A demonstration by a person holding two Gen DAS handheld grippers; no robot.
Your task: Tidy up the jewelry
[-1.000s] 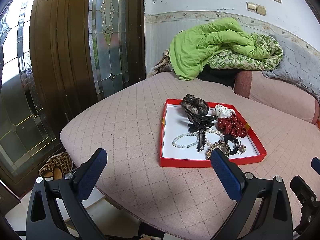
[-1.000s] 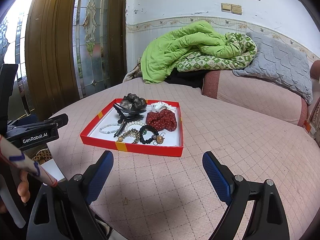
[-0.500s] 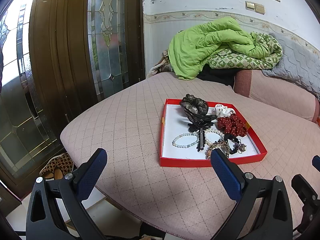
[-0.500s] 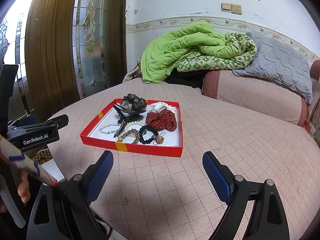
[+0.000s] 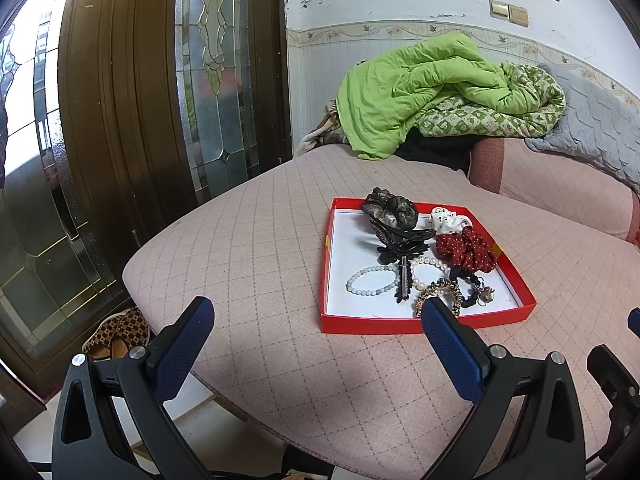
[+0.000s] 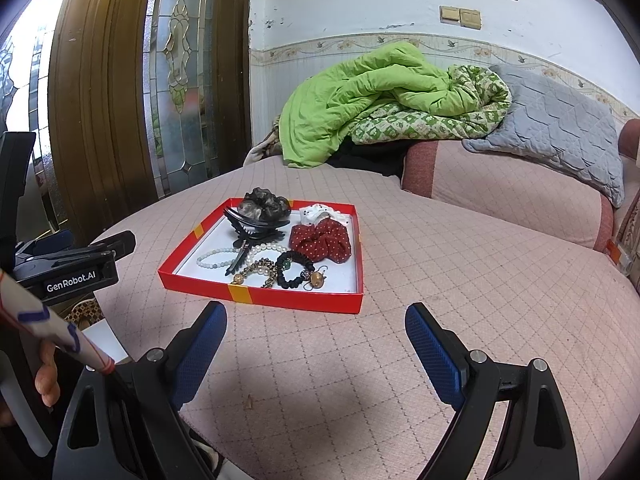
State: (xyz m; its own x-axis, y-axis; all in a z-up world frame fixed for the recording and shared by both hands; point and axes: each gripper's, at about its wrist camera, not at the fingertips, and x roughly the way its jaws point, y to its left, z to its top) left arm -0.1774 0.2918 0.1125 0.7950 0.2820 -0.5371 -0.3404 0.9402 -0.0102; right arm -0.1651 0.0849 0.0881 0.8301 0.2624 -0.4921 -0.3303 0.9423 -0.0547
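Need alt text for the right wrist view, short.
A red tray of scrunchies, bead bracelets and a black claw clip sits on a pink quilted bed, ahead of the open, empty right gripper. The left gripper shows at the left edge; a green quilt is piled behind.

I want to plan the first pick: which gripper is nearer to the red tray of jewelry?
Left. The left gripper has its right fingertip overlapping the red tray near edge. The right gripper hovers short of the tray, bare cushion between them.
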